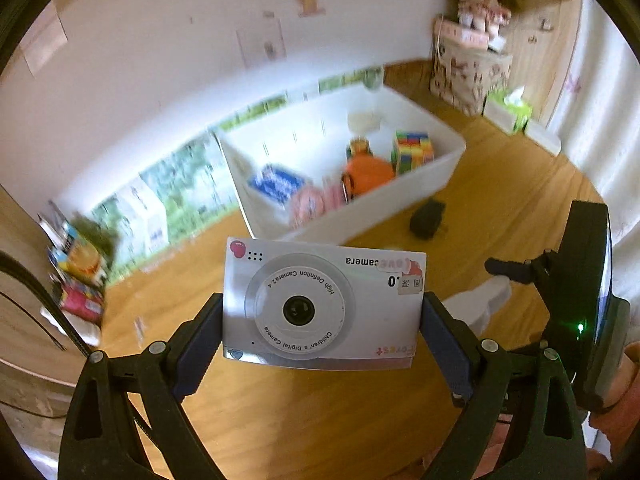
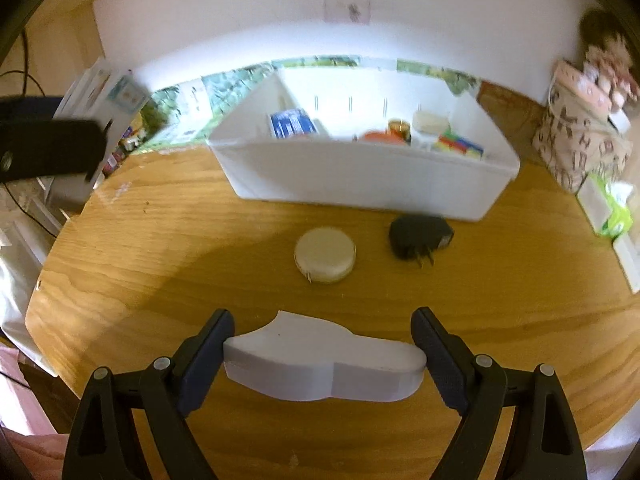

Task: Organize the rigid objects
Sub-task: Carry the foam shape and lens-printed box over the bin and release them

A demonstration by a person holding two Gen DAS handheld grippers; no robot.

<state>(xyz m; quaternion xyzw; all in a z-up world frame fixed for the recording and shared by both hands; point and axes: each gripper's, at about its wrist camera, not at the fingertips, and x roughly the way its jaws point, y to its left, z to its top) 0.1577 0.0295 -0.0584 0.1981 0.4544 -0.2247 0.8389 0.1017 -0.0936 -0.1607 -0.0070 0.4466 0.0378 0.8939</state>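
Your left gripper (image 1: 322,316) pinches a white children's digital camera (image 1: 324,306) by its two short ends, upside down and lifted above the wooden table (image 1: 280,412), at the centre of the left wrist frame. Your right gripper (image 2: 322,354) brackets a white curvy block (image 2: 320,364) low in the right wrist frame; its left pad touches the block, but whether the right pad bears on it cannot be told.

The white bin (image 2: 360,178), already holding a blue box (image 2: 294,123), an orange toy (image 1: 368,172) and a coloured block stack (image 1: 414,148), lies across the upper middle of both frames.

The likely trouble: the camera's smooth ends could slip between the pads if you swing it fast, and the background blur suggests you are moving. Carried low, it could catch the bin's near rim. The bin's right half is crowded, so a drop there would land on the toys.

The open room is the bin's left half, around the blue box. On the table, a round beige case (image 2: 325,255) and a black plug adapter (image 2: 420,236) lie just before the bin's near wall, in your right gripper's forward path. The table edge curves close at lower left.
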